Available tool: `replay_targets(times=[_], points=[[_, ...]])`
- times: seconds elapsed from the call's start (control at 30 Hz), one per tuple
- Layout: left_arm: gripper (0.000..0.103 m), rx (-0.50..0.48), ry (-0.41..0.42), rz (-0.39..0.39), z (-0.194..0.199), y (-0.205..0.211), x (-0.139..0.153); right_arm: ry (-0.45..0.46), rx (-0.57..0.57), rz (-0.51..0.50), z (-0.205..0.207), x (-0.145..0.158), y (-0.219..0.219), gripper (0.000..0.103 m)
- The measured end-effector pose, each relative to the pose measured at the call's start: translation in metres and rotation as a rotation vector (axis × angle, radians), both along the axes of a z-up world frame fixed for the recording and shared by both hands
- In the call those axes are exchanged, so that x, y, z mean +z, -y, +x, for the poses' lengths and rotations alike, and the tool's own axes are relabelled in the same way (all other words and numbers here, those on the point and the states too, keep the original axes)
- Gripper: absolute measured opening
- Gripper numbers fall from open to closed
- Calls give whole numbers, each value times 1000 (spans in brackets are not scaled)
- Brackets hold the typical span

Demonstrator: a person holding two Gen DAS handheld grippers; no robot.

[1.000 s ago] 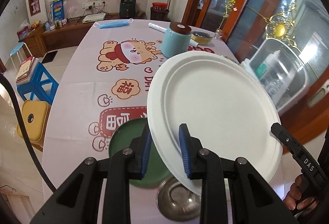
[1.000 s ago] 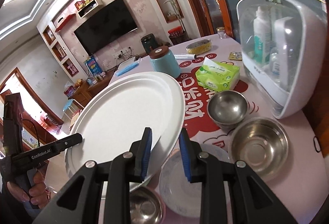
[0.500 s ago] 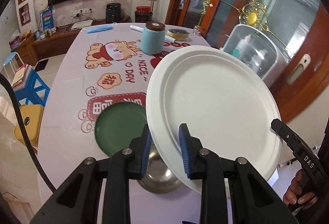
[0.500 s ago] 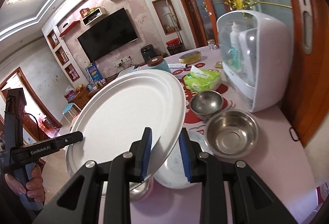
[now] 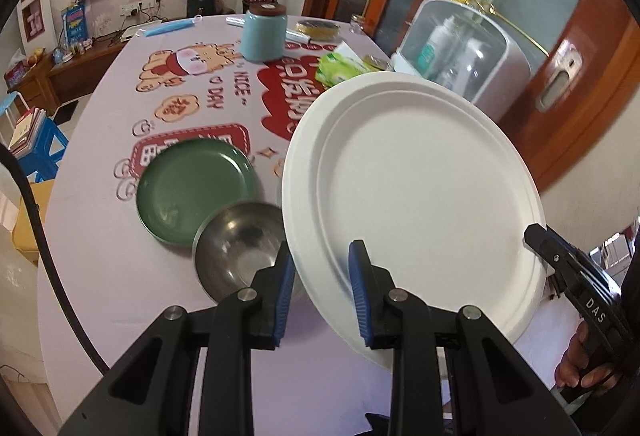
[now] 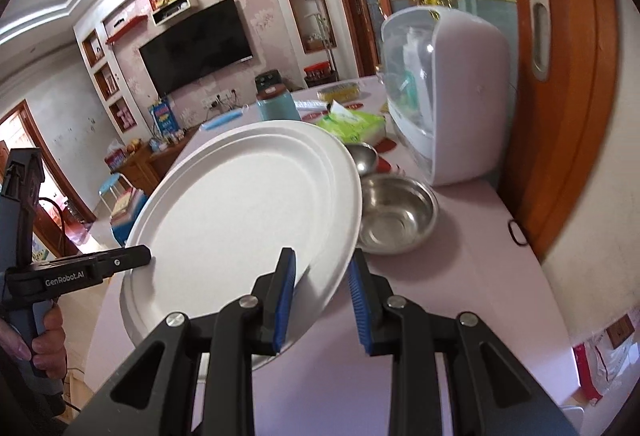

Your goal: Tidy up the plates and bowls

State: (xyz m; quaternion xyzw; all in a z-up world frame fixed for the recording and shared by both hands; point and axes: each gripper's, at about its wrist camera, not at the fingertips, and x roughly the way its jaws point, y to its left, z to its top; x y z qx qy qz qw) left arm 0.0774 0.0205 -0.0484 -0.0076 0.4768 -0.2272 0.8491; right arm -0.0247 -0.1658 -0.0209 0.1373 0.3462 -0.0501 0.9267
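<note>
Left hand-held gripper (image 5: 318, 290): nearly closed, pinching the large round white paper plate (image 5: 412, 203) by its rim.
Right hand-held gripper (image 6: 322, 296): likewise clamps the opposite rim, probably steadying the plate above the desk (image 5: 100, 268).

Between my left tongs (image 5: 320, 292), black with blue ribbed pads, sits a plain white plate (image 5: 412, 203); my right tongs (image 6: 322, 296) show the same black and blue. Left of my left tongs lies a dark green plate (image 5: 192, 191), with a silver steel bowl (image 5: 236, 248) just ahead of the left pad. The table (image 5: 120, 276) beyond is pale lilac, printed with red panels, cartoon figures and orange clouds. Farther ahead stands a light blue jar (image 5: 262, 35) with a brown lid. Beyond my right tongs: two silver bowls (image 6: 396, 215), a green tissue pack (image 6: 352, 123).
</note>
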Motion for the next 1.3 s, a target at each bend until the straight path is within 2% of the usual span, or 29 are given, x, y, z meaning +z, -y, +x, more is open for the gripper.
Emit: replay_targets(times=[0.23,0.57,0.8,1.3], points=[[26,-19,-2,46,-32,11,-30,-92,6,-25,-22,-30,2,27],[27,-48,-34,97,-65,21,-72,-251,4,7,-45,-78,5,27],[27,-56,-98,114,-78,23,-97,-349,14,28,-55,-105,8,27],[27,-7,-213,180,-90,19,-137,-477,62,36,-53,-142,0,28]])
